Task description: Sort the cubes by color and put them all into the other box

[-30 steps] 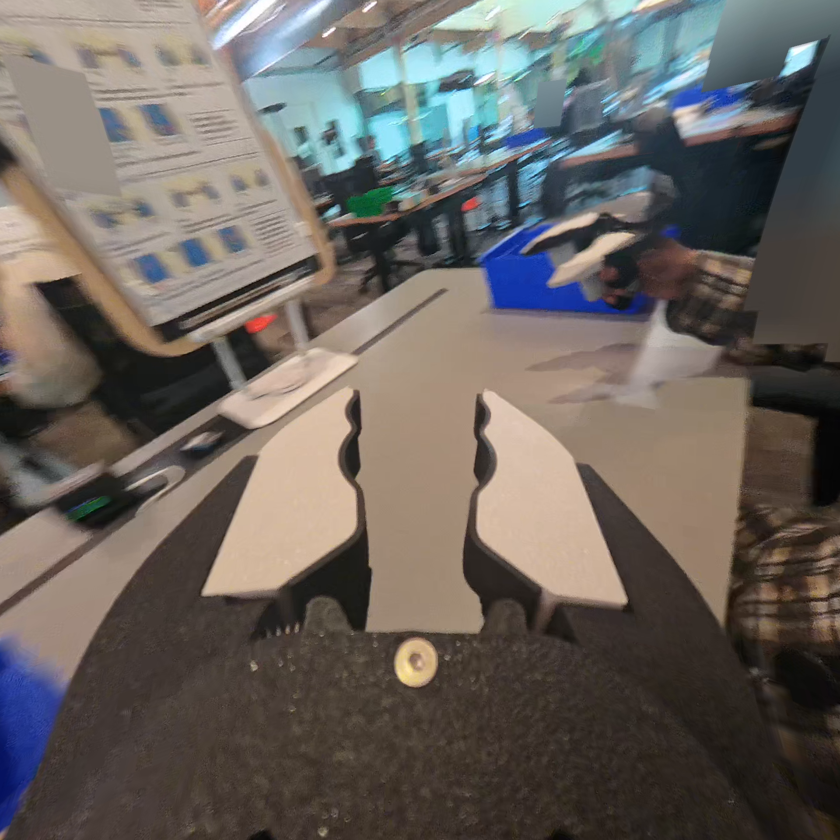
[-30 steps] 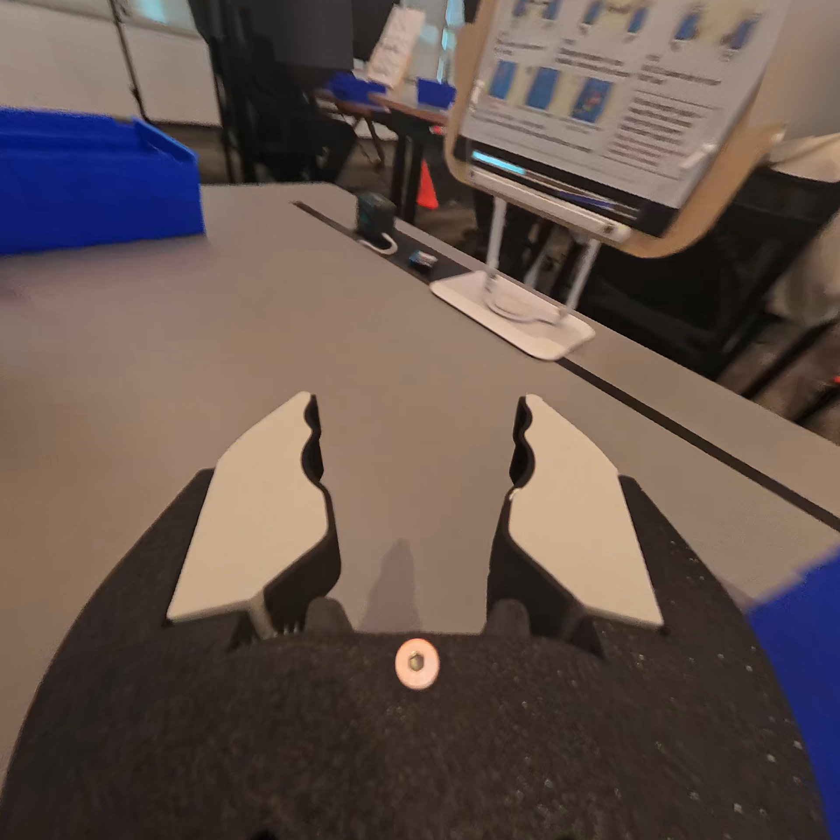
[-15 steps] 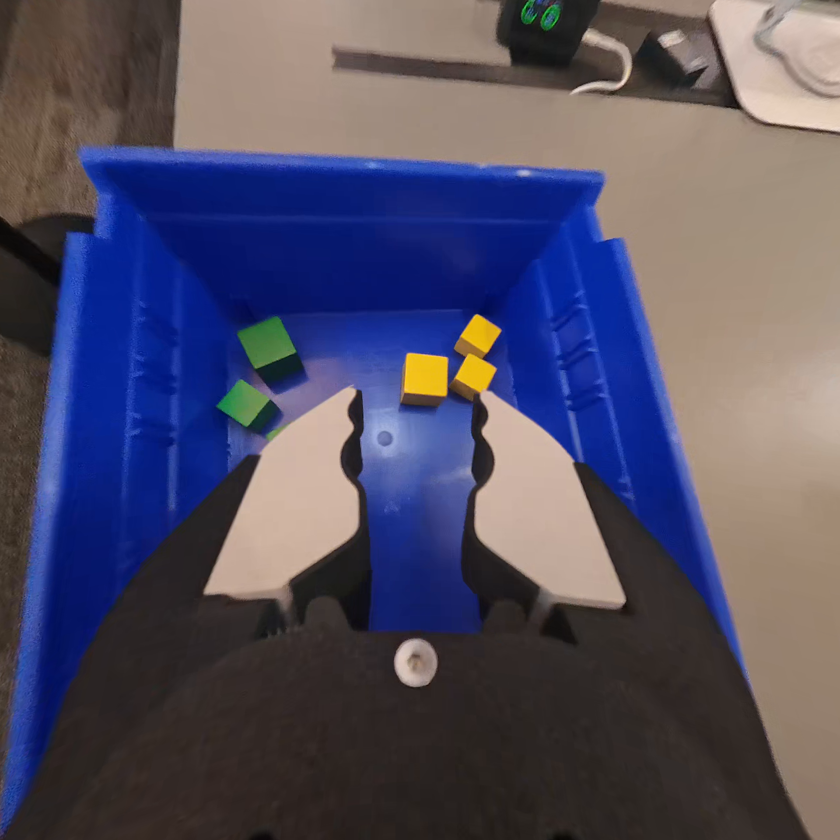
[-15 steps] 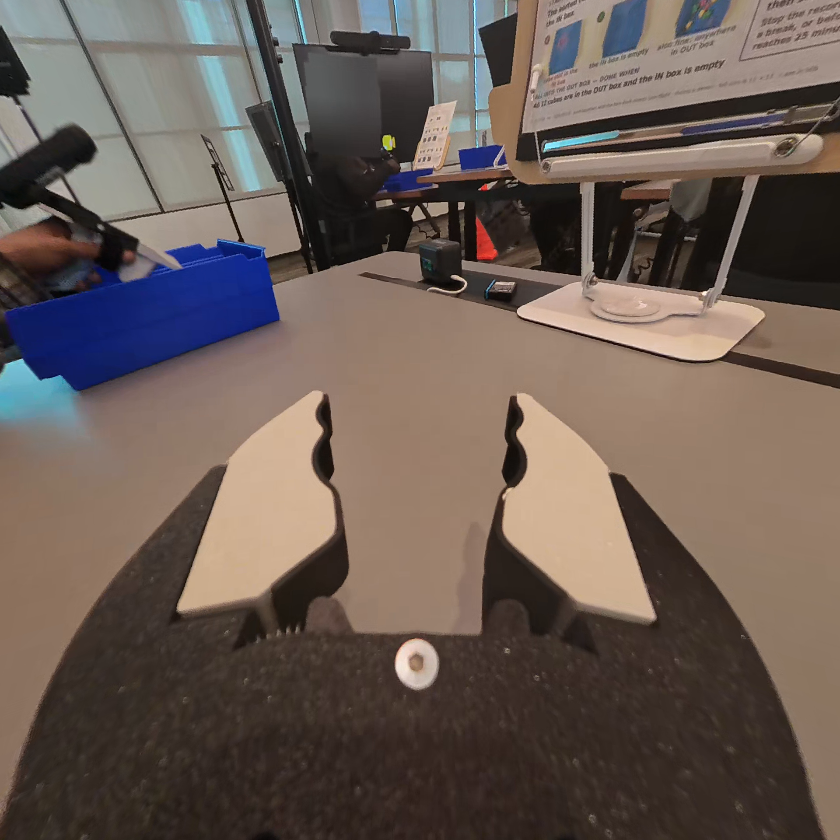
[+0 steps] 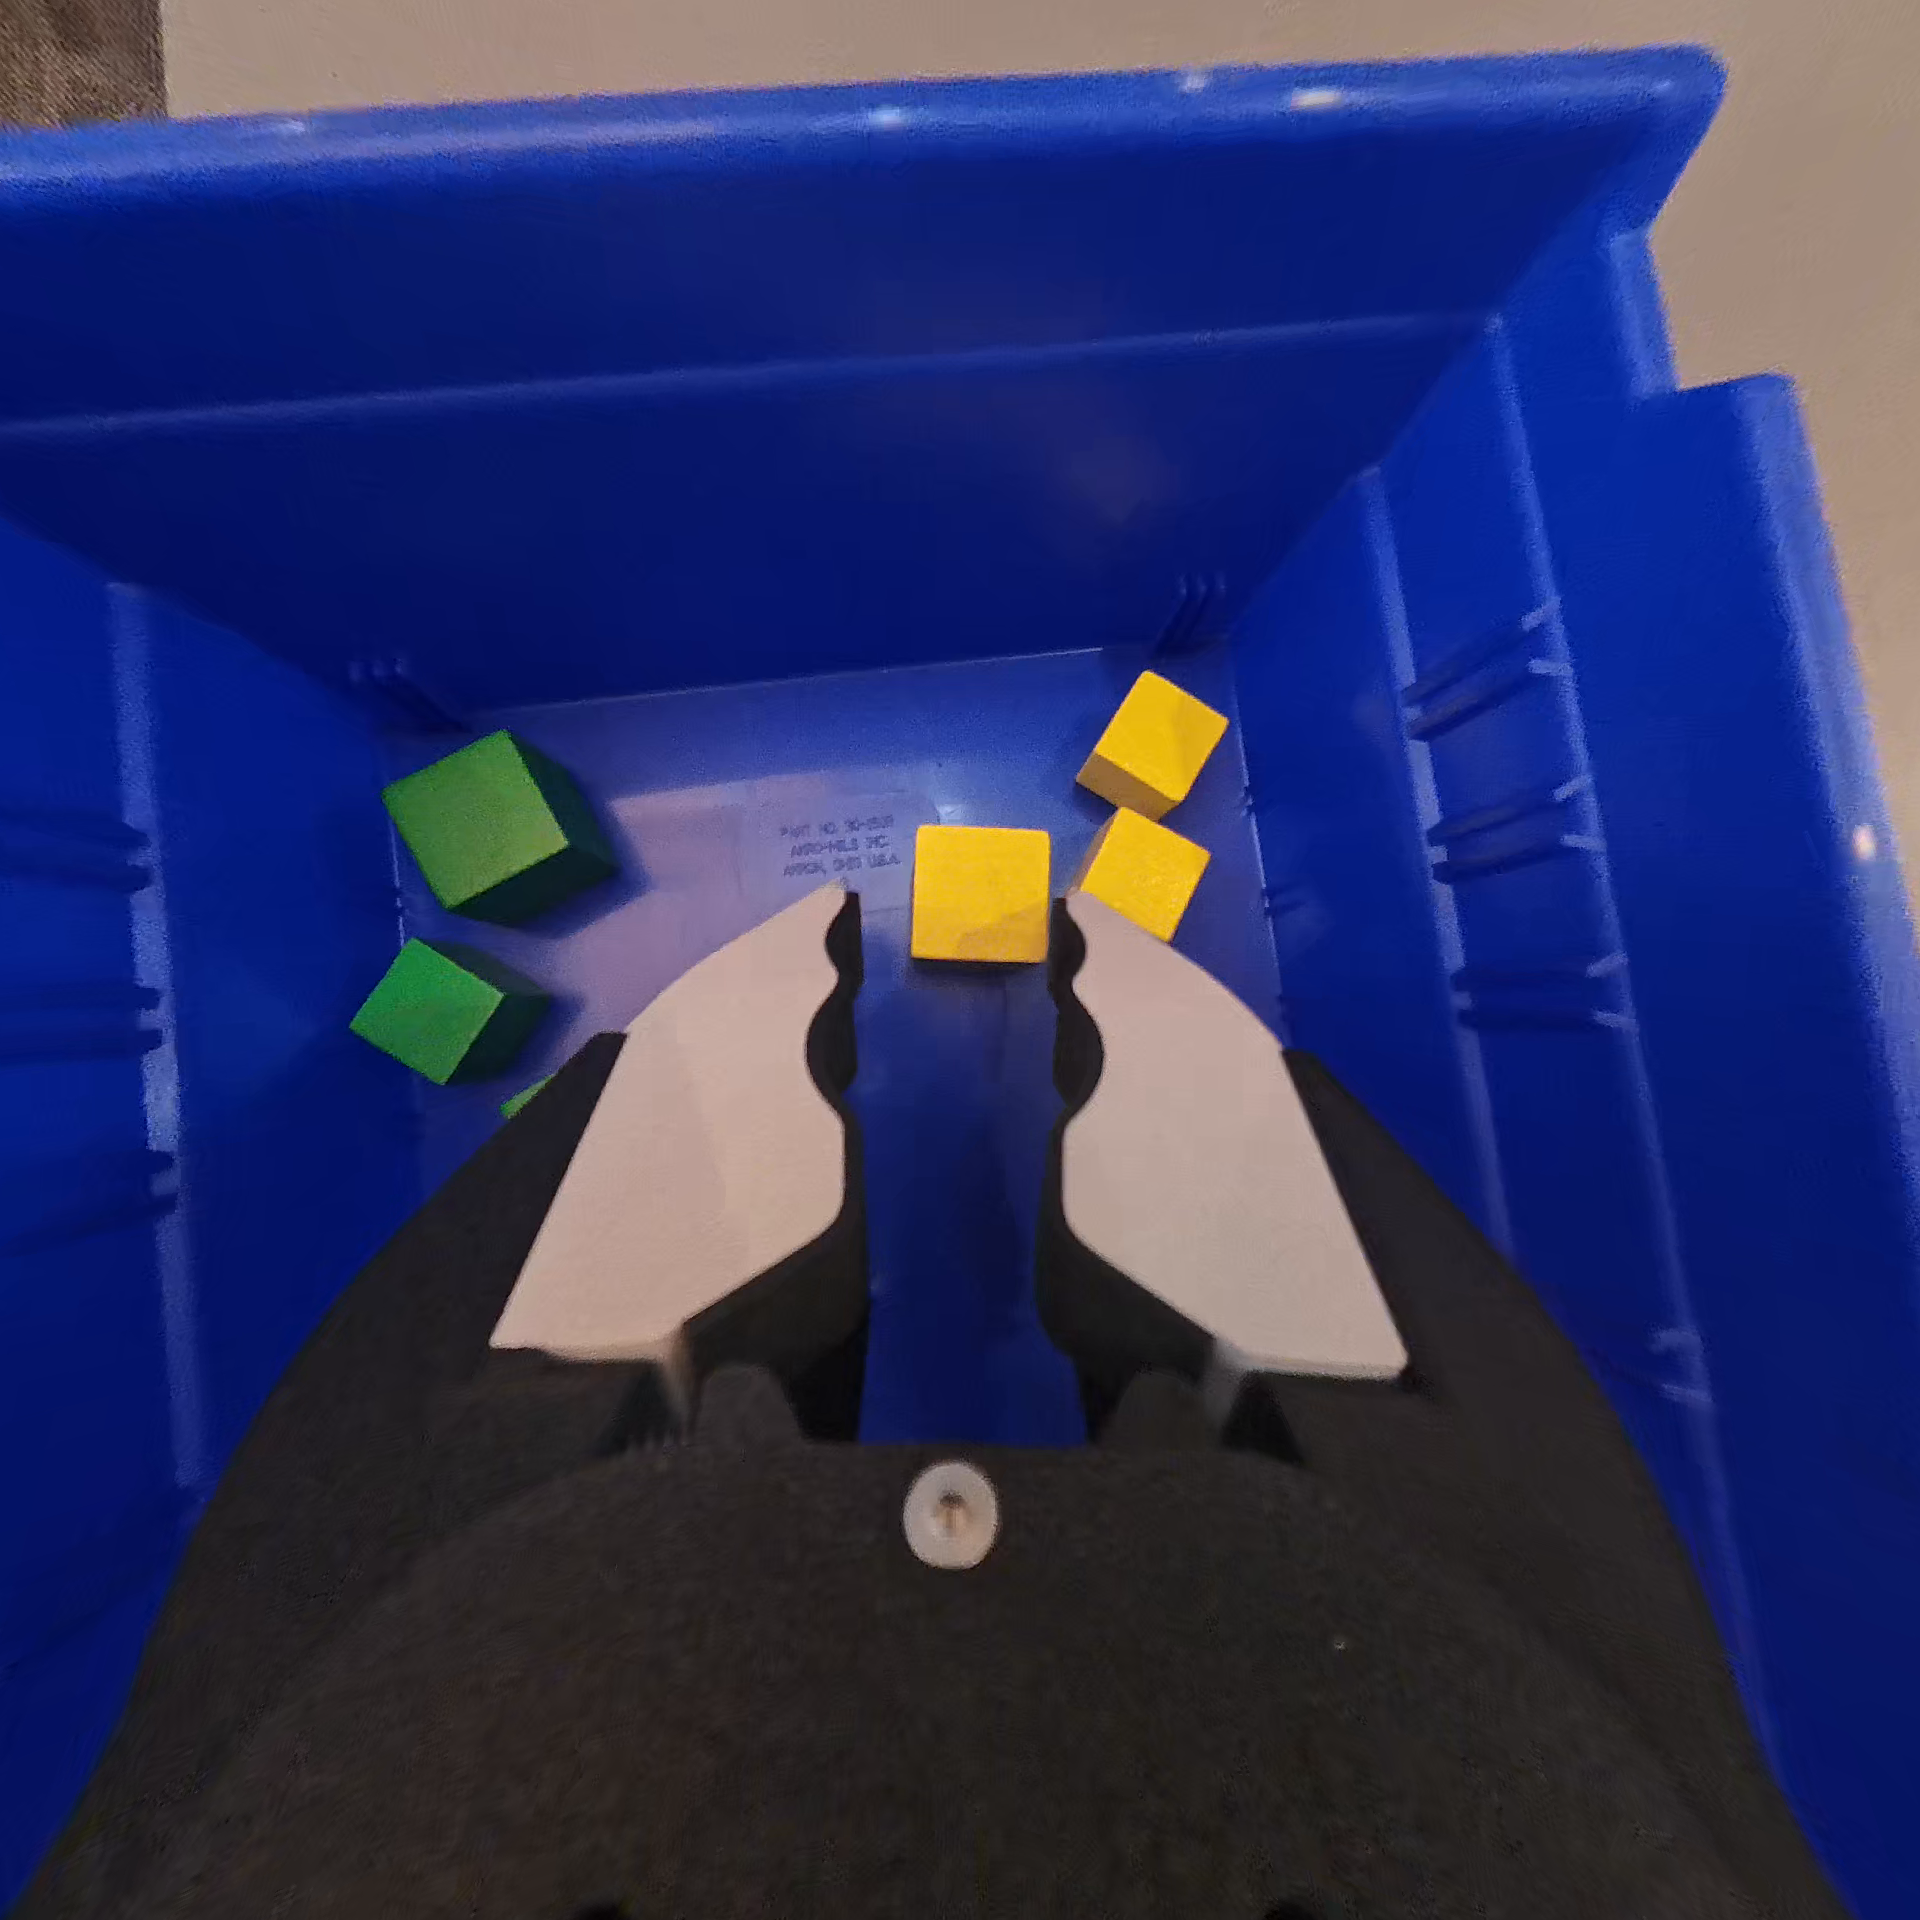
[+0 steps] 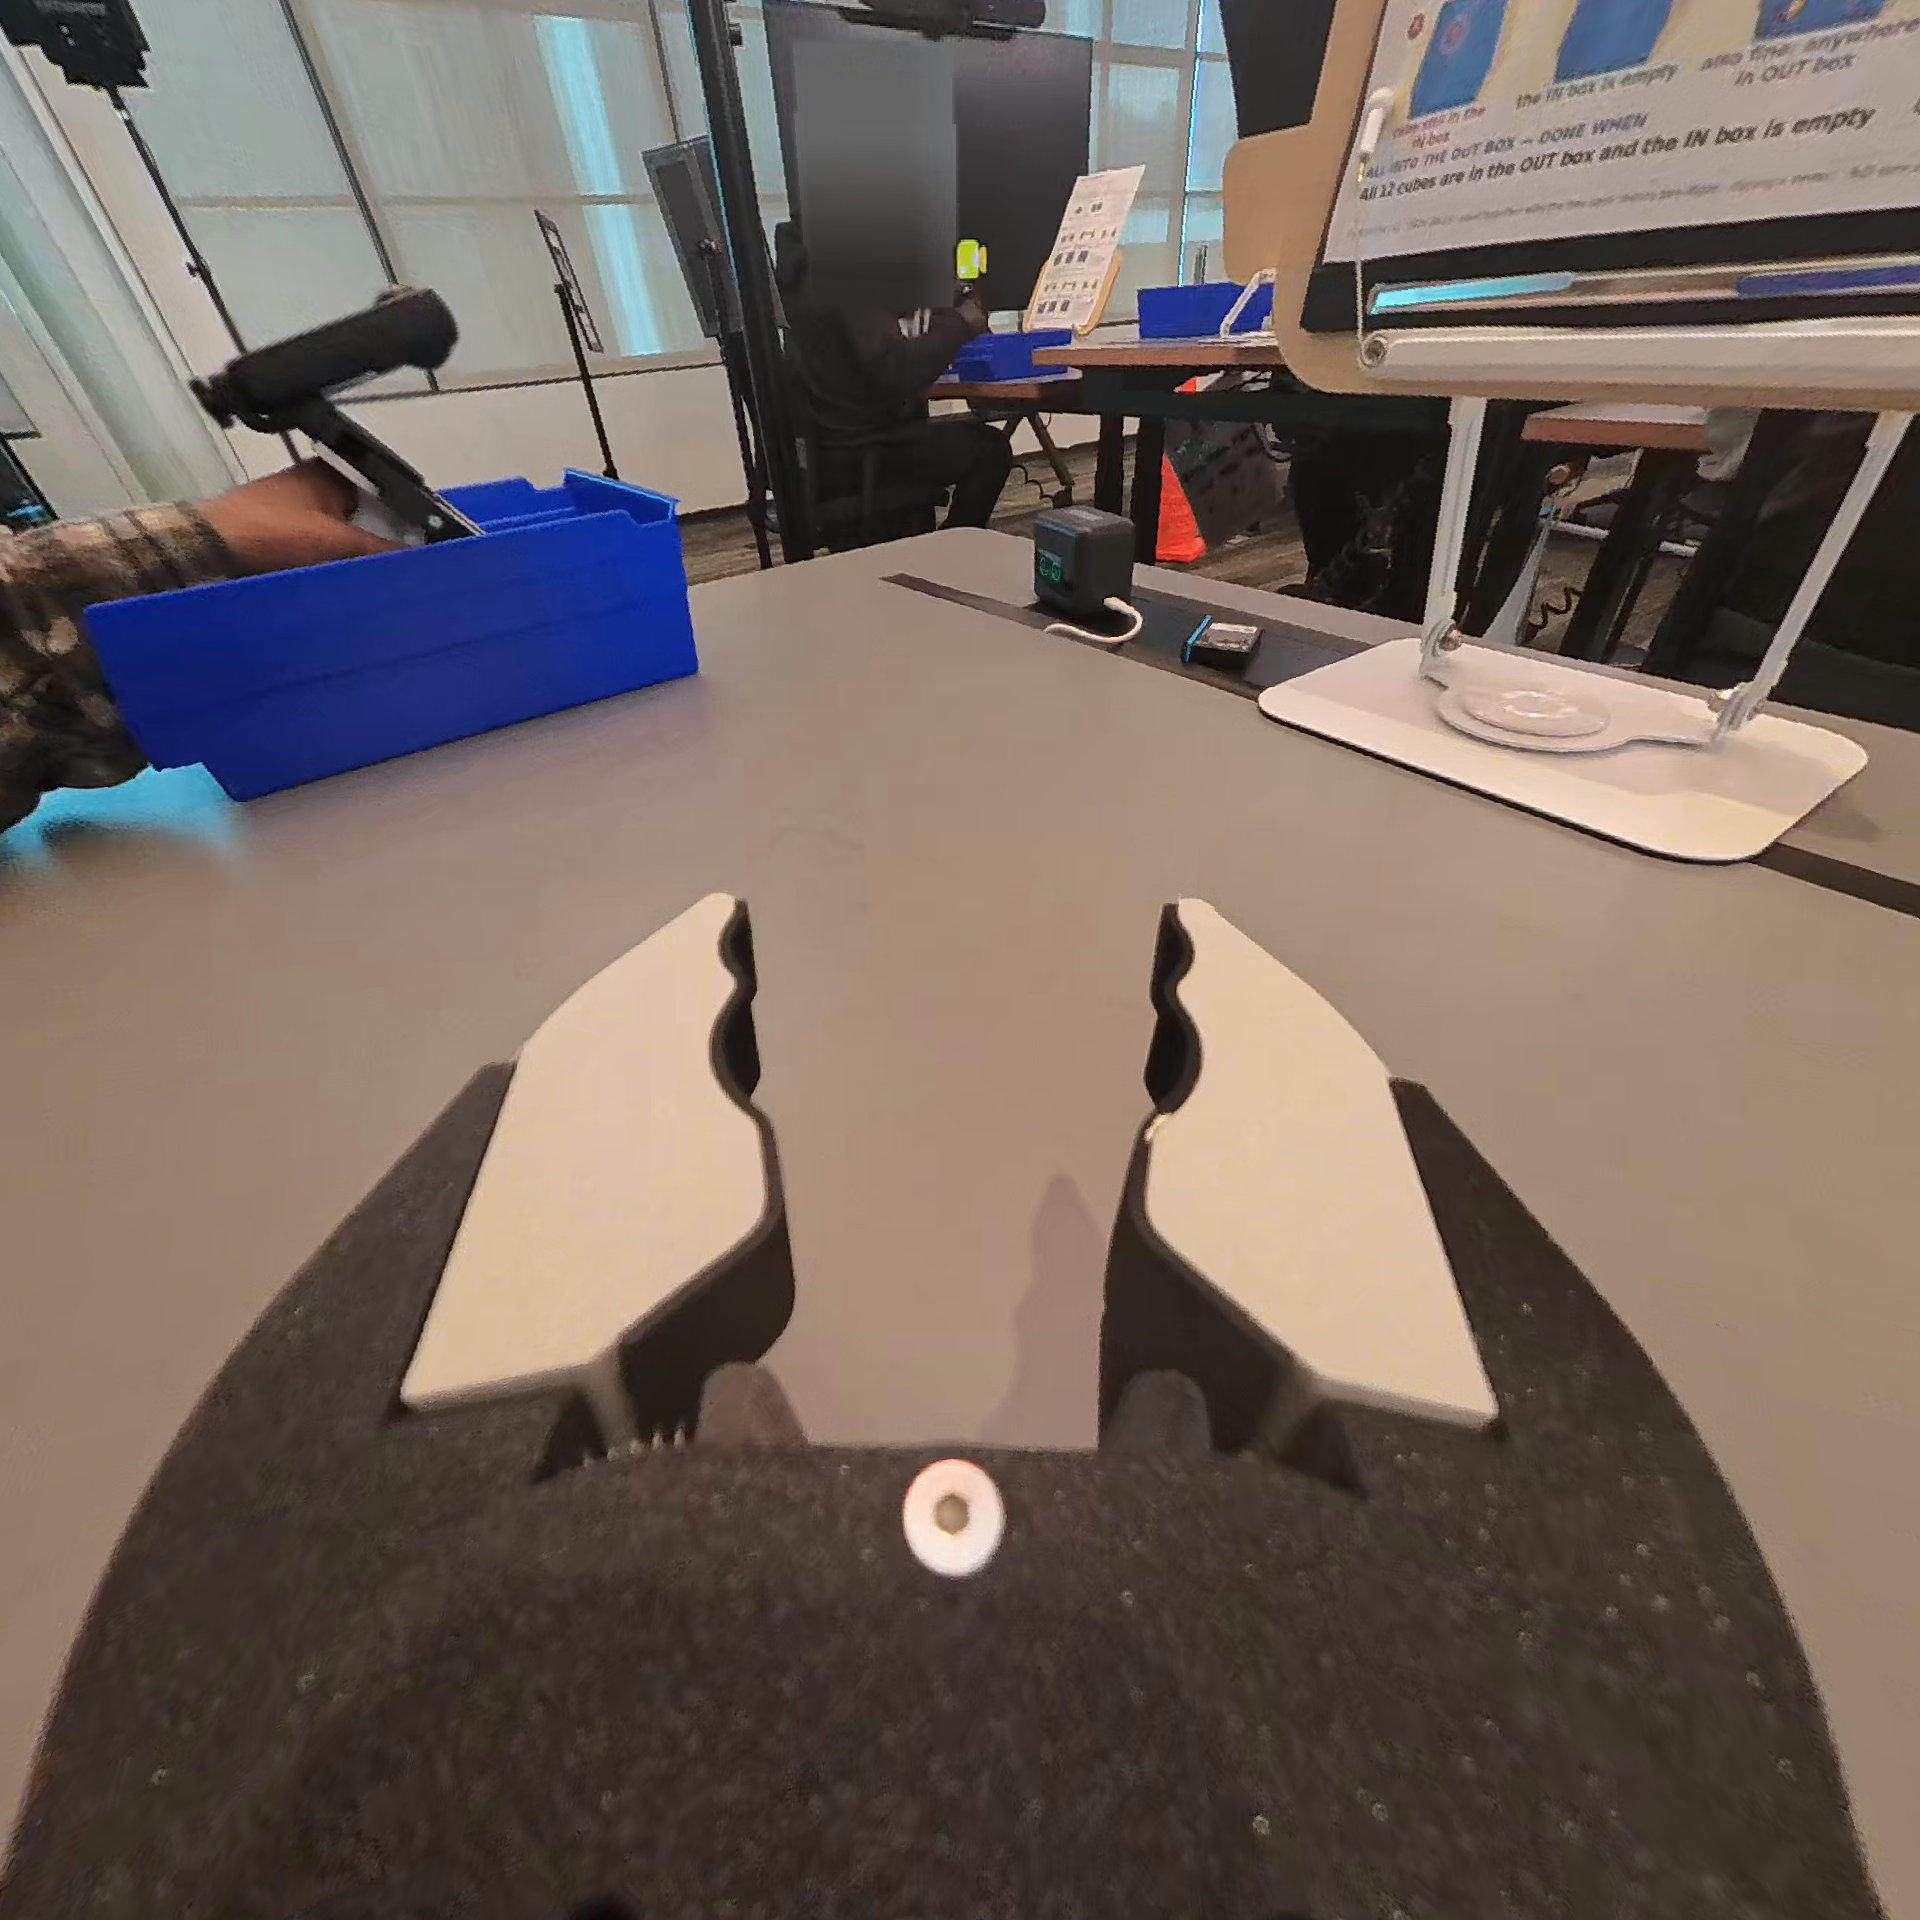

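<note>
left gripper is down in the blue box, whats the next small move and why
Probably ease the left gripper forward and shut on the nearest yellow cube: its jaws stand open and empty, the cube sits just past the gap, and the blue box wall leaves room.

Grey table (image 6: 935,810), matte, with dark strip (image 6: 1226,644) running along far side. White stand base (image 6: 1558,758) on table, holding tilted board with printed sheet (image 6: 1621,135). Small black device (image 6: 1081,561) and white cable (image 6: 1101,623) on the strip. Beyond: tall windows (image 6: 436,187) with pale daylight, dark monitor on pole (image 6: 997,135), wooden desks (image 6: 1153,358), seated person (image 6: 883,416), orange cone (image 6: 1179,509). Brown carpet (image 5: 83,52) beside table edge.
</note>
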Tool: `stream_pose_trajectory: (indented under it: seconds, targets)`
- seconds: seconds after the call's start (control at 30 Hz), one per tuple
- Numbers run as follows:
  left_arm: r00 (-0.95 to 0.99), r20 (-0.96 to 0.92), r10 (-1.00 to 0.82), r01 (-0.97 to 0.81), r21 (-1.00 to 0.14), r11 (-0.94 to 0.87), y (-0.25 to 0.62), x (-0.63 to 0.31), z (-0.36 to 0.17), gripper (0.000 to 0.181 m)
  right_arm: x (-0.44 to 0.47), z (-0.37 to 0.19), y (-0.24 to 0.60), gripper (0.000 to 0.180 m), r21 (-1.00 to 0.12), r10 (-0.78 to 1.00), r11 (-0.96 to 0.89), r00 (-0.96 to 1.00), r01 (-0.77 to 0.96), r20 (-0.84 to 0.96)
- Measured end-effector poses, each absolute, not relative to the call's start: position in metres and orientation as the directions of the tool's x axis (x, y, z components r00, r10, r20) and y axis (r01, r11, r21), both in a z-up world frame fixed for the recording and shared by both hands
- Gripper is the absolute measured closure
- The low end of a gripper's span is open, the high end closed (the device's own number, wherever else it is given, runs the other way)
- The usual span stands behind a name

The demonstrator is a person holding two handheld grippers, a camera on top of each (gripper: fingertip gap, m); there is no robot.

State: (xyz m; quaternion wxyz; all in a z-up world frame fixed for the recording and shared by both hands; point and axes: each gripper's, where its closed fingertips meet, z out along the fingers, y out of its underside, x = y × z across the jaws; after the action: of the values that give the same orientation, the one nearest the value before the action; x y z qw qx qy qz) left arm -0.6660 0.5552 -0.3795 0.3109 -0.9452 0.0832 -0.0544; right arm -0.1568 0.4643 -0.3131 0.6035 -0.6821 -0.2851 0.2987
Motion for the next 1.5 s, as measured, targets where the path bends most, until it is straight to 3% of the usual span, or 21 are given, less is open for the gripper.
stream_pose_trajectory:
  seconds: [0.43, 0.57, 0.7, 0.83, 0.93, 1.17, 1.23, 1.33, 1.5]
  targets:
    - [0.968, -0.001, -0.252, -0.213, -0.535, -0.817, 0.561, -0.665, -0.4, 0.152, -0.156, -0.305, 0.461, 0.107, -0.995, 0.762, -0.101, 0.642, -0.005, -0.081]
    - [0.959, -0.036, -0.282, -0.24, -0.638, -0.732, 0.56, -0.668, -0.366, 0.152, -0.155, -0.307, 0.459, 0.107, -0.994, 0.765, -0.108, 0.639, 0.004, -0.08]
    - [0.925, -0.109, -0.364, -0.308, -0.777, -0.549, 0.544, -0.65, -0.288, 0.152, -0.155, -0.305, 0.457, 0.107, -0.995, 0.77, -0.1, 0.634, 0.009, -0.072]
    - [0.835, -0.172, -0.522, -0.399, -0.843, -0.36, 0.505, -0.577, -0.213, 0.152, -0.159, -0.302, 0.451, 0.108, -0.994, 0.789, -0.109, 0.608, 0.003, -0.085]
    - [0.705, -0.171, -0.688, -0.436, -0.87, -0.229, 0.468, -0.49, -0.187, 0.152, -0.167, -0.296, 0.442, 0.11, -0.996, 0.821, -0.084, 0.567, 0.009, -0.064]
    - [0.321, -0.073, -0.944, -0.371, -0.927, -0.055, 0.419, -0.319, -0.219, 0.152, -0.187, -0.257, 0.403, 0.112, -0.998, 0.916, -0.042, 0.399, 0.039, -0.023]
    - [0.254, -0.066, -0.965, -0.351, -0.936, -0.028, 0.418, -0.29, -0.237, 0.152, -0.184, -0.254, 0.399, 0.111, -0.993, 0.913, -0.104, 0.402, 0.057, -0.072]
    - [0.245, -0.106, -0.964, -0.372, -0.928, 0.007, 0.427, -0.264, -0.263, 0.152, -0.176, -0.26, 0.407, 0.112, -0.928, 0.831, -0.373, 0.449, 0.012, -0.329]
    - [0.248, -0.267, -0.931, -0.485, -0.866, 0.119, 0.434, -0.24, -0.282, 0.153, -0.184, -0.274, 0.413, 0.124, -0.623, 0.569, -0.781, 0.351, -0.052, -0.743]
